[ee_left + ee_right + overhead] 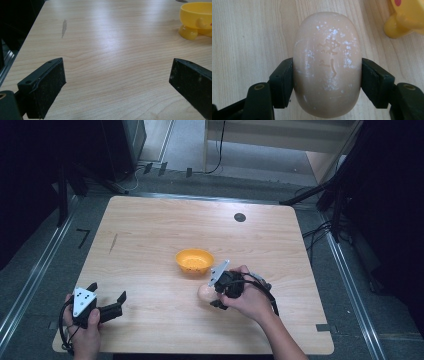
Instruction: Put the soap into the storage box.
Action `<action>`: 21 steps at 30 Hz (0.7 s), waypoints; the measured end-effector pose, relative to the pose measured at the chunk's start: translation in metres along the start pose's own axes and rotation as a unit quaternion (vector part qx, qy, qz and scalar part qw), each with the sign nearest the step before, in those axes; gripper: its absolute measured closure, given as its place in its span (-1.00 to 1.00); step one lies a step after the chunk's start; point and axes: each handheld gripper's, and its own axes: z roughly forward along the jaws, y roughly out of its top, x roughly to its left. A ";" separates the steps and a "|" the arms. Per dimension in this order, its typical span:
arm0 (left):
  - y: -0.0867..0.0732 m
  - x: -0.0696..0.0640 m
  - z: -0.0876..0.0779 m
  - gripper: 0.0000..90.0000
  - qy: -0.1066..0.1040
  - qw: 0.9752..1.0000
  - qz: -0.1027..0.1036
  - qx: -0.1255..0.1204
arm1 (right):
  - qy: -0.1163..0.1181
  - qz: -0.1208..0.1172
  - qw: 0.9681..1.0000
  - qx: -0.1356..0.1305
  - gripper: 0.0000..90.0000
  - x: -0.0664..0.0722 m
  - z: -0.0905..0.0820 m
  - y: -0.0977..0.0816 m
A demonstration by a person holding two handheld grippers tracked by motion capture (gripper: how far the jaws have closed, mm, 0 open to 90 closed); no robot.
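Item: pale oval soap bar (327, 65), stamped face up. Location: on the worktop (150, 235), just in front of the yellow bowl (194, 260) and slightly to its right, toward the person's side.

Right tool (327, 72): clenched across the bar's short width, pads pressing both long flanks; the long axis runs straight out ahead of the jaws. From this tool, the bowl's footed base (397, 25) lies ahead and off to the right, near but apart from the bar.

Left tool (107, 301): released, nothing between its jaws, resting well to the bowl's left at the near edge.

Judgement: the right hand is far nearer the bowl; a short lift and carry toward it looks likely.
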 end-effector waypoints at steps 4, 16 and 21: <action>0.000 0.000 0.000 -0.98 -0.001 1.000 0.000 -0.001 | 0.003 -0.015 1.000 -0.001 -0.25 -0.006 -0.005 0.005; 0.000 0.000 0.000 -0.98 -0.001 1.000 0.000 0.001 | 0.001 -0.034 0.999 -0.003 -0.25 -0.017 -0.017 0.020; 0.000 0.000 0.000 -0.98 -0.001 1.000 0.000 0.000 | 0.002 -0.045 0.999 -0.002 -0.25 -0.023 -0.020 0.026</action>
